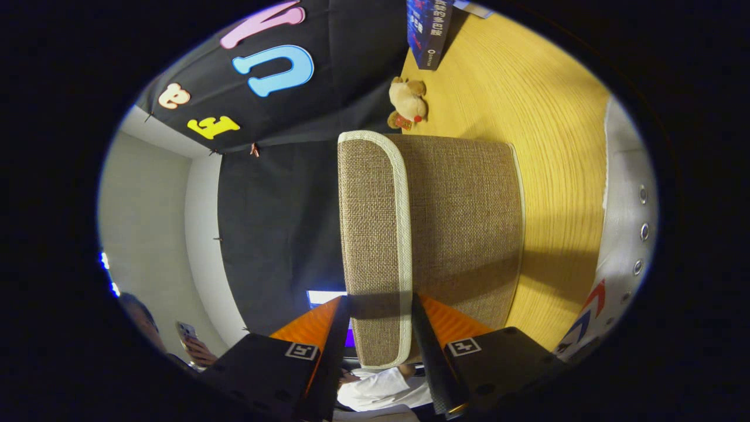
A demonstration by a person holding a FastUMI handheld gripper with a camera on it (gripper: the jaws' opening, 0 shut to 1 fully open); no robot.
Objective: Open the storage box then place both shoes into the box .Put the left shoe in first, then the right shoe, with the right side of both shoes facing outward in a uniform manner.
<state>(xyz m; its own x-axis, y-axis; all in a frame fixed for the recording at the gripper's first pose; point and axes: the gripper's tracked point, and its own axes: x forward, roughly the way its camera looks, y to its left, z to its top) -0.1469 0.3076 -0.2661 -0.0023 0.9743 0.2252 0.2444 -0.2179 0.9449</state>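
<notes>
The storage box [463, 228], woven brown fabric with pale trim, stands on the yellow wooden table [551, 129]; the whole scene appears turned on its side. The box's lid [369, 234] has its trimmed rim running straight between my fingers. My gripper [381, 299] is closed on that lid rim, with one finger [337, 328] on its outer face and the other pressed against its inner side. A white shoe [624, 252] with metal eyelets and red and blue chevrons lies on the table beyond the box.
A small plush dog [407, 102] sits on the table past the box, next to an upright dark blue book [430, 29]. A person holding a phone [187, 337] stands by the grey wall. A white sleeve [381, 390] shows below the fingers.
</notes>
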